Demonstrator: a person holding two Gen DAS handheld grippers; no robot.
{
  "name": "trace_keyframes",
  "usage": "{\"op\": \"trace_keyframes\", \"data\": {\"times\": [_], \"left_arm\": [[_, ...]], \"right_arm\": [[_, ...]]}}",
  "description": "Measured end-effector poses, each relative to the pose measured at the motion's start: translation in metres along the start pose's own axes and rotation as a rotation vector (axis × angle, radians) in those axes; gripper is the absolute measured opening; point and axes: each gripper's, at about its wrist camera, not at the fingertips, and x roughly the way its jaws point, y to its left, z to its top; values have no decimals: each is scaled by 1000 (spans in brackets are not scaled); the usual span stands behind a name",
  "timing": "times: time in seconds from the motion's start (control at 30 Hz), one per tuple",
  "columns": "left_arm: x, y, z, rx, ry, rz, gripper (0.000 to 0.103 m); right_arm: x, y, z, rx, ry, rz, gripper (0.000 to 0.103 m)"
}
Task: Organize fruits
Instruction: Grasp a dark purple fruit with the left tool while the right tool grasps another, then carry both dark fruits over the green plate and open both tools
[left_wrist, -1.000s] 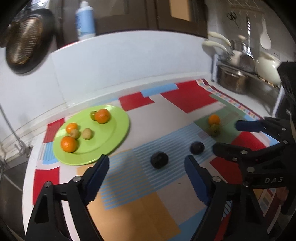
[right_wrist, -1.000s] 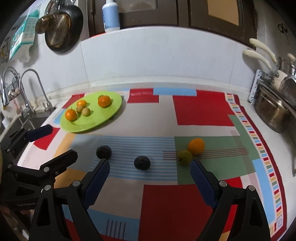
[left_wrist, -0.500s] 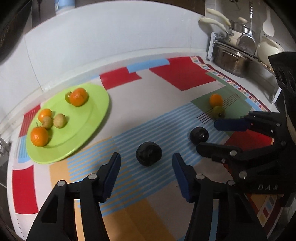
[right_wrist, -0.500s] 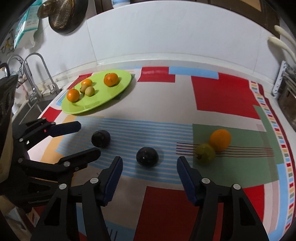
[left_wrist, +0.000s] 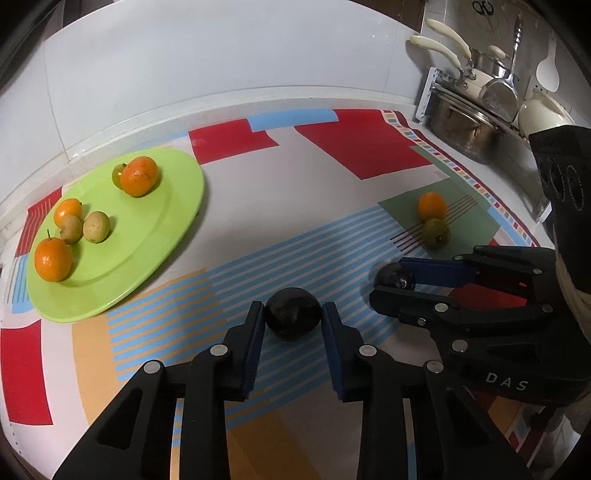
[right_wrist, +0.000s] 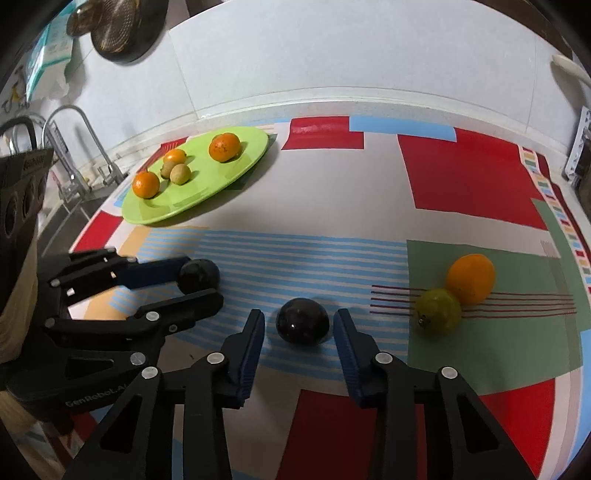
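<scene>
Two dark round fruits lie on the patterned mat. My left gripper (left_wrist: 293, 314) straddles the left dark fruit (left_wrist: 293, 313), its fingers touching or nearly touching the fruit's sides. My right gripper (right_wrist: 300, 325) is open around the right dark fruit (right_wrist: 303, 326), with gaps on both sides. Each gripper shows in the other's view: the right gripper (left_wrist: 393, 282) and the left gripper (right_wrist: 201, 280). A green plate (left_wrist: 159, 236) at the back left holds several oranges and small fruits. An orange (right_wrist: 470, 277) and a green fruit (right_wrist: 438, 311) lie together at the right.
A sink with taps (right_wrist: 74, 147) lies left of the plate. A pot and utensil rack (left_wrist: 469, 122) stand at the back right. A white backsplash (left_wrist: 221, 62) runs along the rear of the counter.
Both grippers have moved forward and down so each dark fruit now sits between its fingers. Both have narrowed their opening, the left more than the right.
</scene>
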Motion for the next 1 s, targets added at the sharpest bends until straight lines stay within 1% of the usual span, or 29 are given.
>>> {"op": "trace_keyframes", "data": {"times": [0.07, 0.13, 0.3, 0.6, 1.0], "left_arm": [[0, 0, 0, -8, 2, -12, 31], [-2, 0, 0, -10, 1, -16, 31], [-9, 1, 0, -19, -8, -20, 31], [-32, 8, -2, -36, -38, 2, 31], [-77, 24, -4, -57, -106, 55, 31]], "right_arm": [[0, 0, 1, 5, 0, 0, 34], [1, -1, 1, 11, 0, -4, 30], [0, -1, 1, 31, 0, 7, 30], [-14, 11, 5, 30, -37, 6, 30], [-42, 47, 21, -21, -123, 32, 30]]}}
